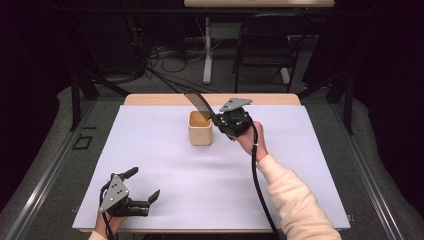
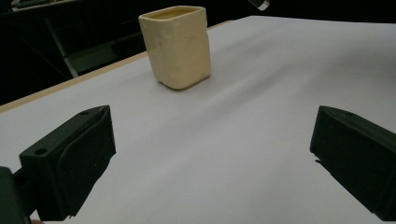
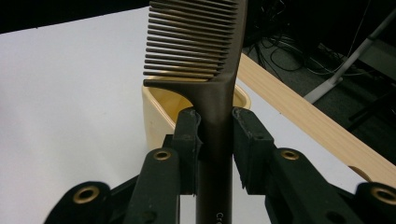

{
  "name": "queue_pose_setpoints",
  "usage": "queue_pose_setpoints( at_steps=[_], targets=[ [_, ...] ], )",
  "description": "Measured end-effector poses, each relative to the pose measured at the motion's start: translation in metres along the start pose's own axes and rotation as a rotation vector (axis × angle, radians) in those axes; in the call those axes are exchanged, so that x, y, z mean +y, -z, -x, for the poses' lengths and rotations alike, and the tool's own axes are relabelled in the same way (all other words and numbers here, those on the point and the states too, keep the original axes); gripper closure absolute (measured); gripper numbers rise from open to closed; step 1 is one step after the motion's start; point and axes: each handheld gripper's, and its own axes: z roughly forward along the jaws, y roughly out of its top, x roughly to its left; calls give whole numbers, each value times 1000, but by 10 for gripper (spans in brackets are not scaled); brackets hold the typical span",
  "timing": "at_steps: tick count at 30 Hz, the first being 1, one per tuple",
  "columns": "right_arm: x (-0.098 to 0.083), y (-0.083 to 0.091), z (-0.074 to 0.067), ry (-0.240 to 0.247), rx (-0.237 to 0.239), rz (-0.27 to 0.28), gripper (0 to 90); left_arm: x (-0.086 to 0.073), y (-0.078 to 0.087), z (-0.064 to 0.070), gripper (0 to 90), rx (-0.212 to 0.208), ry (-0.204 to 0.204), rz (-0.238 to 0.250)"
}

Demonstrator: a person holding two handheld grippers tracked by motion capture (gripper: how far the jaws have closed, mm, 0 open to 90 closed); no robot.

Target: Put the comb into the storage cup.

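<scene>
From the high view, the right gripper [image 1: 220, 121] sits just at three o'clock of the cream cup [image 1: 200, 129], which stands upright on the white surface [image 1: 210, 180] a little beyond its middle. The jaws are closed on the handle of a dark brown comb [image 1: 201, 105]. The comb's long axis tilts: it rises from the jaws toward about eleven o'clock in this picture, its free toothed end up and over the far rim of the cup, above the cup's mouth. The left gripper [image 1: 145, 185] rests near the surface's near left corner, at about seven o'clock from the cup and well apart from it, jaws spread wide with nothing between them, pointing toward two o'clock.

The left gripper view shows what the high view cannot: the cup's [image 2: 178, 45] outer wall from the side, slightly lumpy, squarish with rounded corners, standing at twelve o'clock beyond the two wide-apart, empty jaws. A small bit of the comb's tip [image 2: 259, 4] peeks in at one o'clock at the top edge.

The right gripper view gives the grip close up. The two pads press on the comb's [image 3: 215, 93] narrow handle from either side, just below where the teeth start. Here the comb runs straight up toward twelve o'clock, teeth pointing toward nine o'clock. Behind the handle lies the cup's [image 3: 154, 112] open mouth, and the surface's wooden edge [image 3: 299, 107] runs at three o'clock.
</scene>
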Motion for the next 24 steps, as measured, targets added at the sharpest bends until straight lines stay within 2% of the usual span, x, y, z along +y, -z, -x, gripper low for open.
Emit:
queue_pose_setpoints(
  at_steps=[5,24],
  targets=[
    [3,-3,-1,10,1,3,724,0,0,0,2,0,0,0],
    [10,-15,1,-14,-5,19,725,0,0,0,2,0,0,0]
  ],
)
